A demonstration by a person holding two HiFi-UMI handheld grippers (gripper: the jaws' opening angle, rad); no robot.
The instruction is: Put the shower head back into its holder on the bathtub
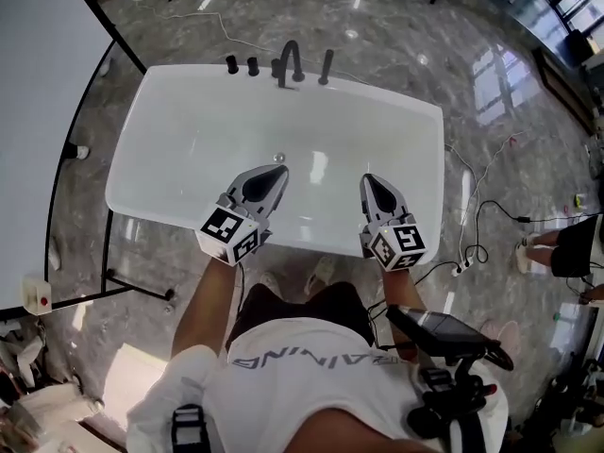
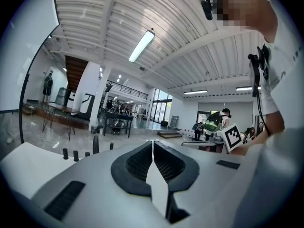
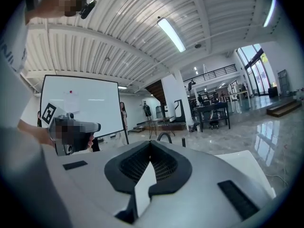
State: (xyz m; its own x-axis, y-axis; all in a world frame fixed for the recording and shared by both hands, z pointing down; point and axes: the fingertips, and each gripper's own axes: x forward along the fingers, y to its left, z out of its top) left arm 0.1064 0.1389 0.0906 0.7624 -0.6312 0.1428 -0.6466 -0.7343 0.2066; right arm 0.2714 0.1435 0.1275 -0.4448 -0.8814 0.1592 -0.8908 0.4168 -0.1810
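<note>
A white bathtub (image 1: 179, 121) lies in front of me in the head view. Black fittings stand on its far rim: two knobs (image 1: 242, 64), a curved spout (image 1: 288, 59) and, right of it, the slim shower head (image 1: 326, 67), which stands upright on the rim. Its holder cannot be made out separately. Both grippers hover over the tub's near half, far from the fittings and pointing toward them. The left gripper (image 1: 280, 168) (image 2: 152, 141) is shut with nothing in it. The right gripper (image 1: 366, 177) (image 3: 150, 142) is also shut and holds nothing. The spout (image 3: 165, 137) shows just beyond the right gripper's jaws.
A large white board (image 1: 38, 111) on a black frame stands left of the tub. Cables and a power strip (image 1: 462, 267) lie on the marble floor to the right. Another person's legs (image 1: 562, 248) show at the right edge. People and tables are far off in the hall.
</note>
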